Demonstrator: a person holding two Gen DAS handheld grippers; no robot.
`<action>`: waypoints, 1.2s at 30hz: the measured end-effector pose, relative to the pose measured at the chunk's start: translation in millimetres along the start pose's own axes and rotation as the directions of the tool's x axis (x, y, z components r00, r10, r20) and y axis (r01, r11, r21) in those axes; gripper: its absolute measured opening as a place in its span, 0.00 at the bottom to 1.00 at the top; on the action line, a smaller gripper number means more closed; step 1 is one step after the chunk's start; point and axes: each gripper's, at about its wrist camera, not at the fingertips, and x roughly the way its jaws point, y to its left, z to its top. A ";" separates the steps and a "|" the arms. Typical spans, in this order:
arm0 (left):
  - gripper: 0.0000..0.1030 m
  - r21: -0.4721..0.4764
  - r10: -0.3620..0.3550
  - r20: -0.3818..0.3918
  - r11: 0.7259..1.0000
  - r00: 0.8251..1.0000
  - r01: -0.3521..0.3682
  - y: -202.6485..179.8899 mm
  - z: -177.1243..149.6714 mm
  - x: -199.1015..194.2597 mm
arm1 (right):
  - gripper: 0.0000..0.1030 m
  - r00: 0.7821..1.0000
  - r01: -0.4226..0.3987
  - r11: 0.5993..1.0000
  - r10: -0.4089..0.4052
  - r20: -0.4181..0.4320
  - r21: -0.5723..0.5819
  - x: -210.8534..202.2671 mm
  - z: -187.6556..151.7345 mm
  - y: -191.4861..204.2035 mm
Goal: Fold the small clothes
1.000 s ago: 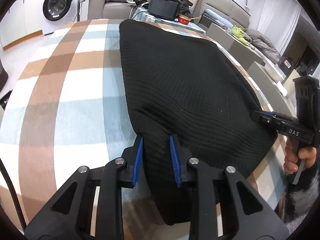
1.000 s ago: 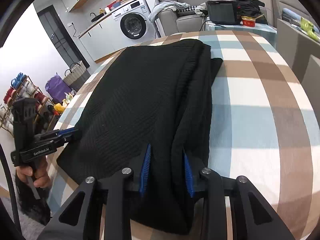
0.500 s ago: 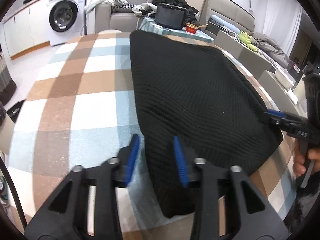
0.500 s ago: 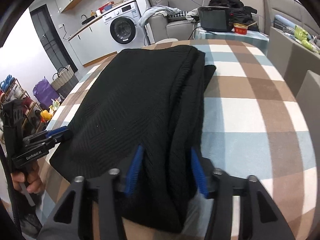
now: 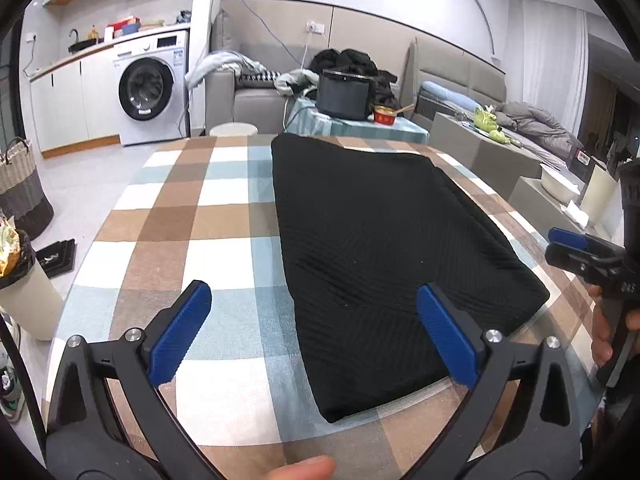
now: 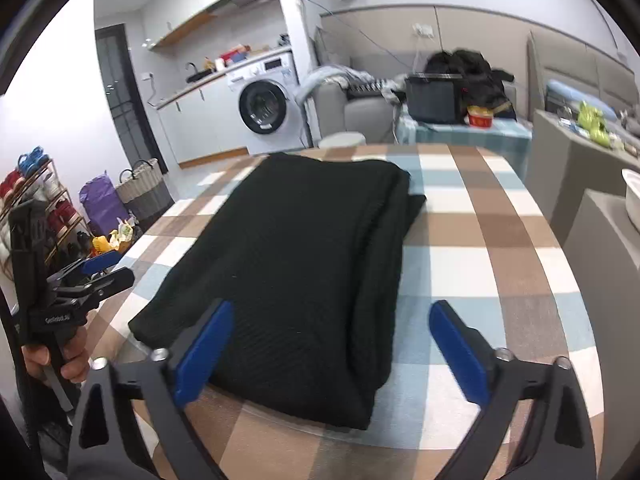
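Lying flat across the middle of both frames, the black knitted garment (image 5: 384,248) is folded into a long rectangle on the checked cloth of the surface (image 5: 192,216), its near end close to the surface's front edge. In the right wrist view its right side shows stacked folded layers, with a lower layer sticking out at the far right corner.

The left tool (image 5: 316,334) fills the bottom of the left wrist view with its blue pads spread wide apart; nothing is between them but the garment's near left corner and bare cloth below, and the pads are not touching the fabric. The right tool (image 6: 332,354) sits at the bottom of the right wrist view, also spread wide, empty, its left pad over the garment's near end.

Each tool also appears in the other's view, at the frame's edge beside the garment, held by a hand (image 6: 68,360).

At upper left of the left wrist view stands a washing machine (image 5: 150,88); a dark pot (image 5: 343,94) sits on a small table at upper centre.
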 end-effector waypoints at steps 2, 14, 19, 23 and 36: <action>0.99 0.011 0.012 0.027 1.000 1.000 -0.012 -3.6 -3.4 -6.3 | 1.00 1.000 -0.008 1.000 0.009 0.028 -0.023 -3.2 -3.1 4.6; 0.99 0.034 0.025 0.096 0.999 0.995 -0.028 -17.3 -19.0 -23.1 | 1.00 0.988 -0.055 0.995 0.067 0.138 -0.085 -15.4 -16.9 21.7; 0.99 0.049 0.027 0.110 0.998 0.994 -0.033 -21.1 -20.0 -26.0 | 1.00 0.984 -0.048 0.995 0.063 0.167 -0.091 -19.5 -19.8 22.1; 0.99 0.050 0.026 0.113 0.998 0.993 -0.032 -20.8 -19.9 -26.4 | 1.00 0.980 -0.042 0.996 0.057 0.191 -0.084 -21.4 -20.1 19.7; 0.99 0.055 0.036 0.104 0.998 0.994 -0.042 -22.2 -20.2 -23.3 | 1.00 0.975 -0.032 0.997 0.046 0.216 -0.070 -24.0 -24.9 15.2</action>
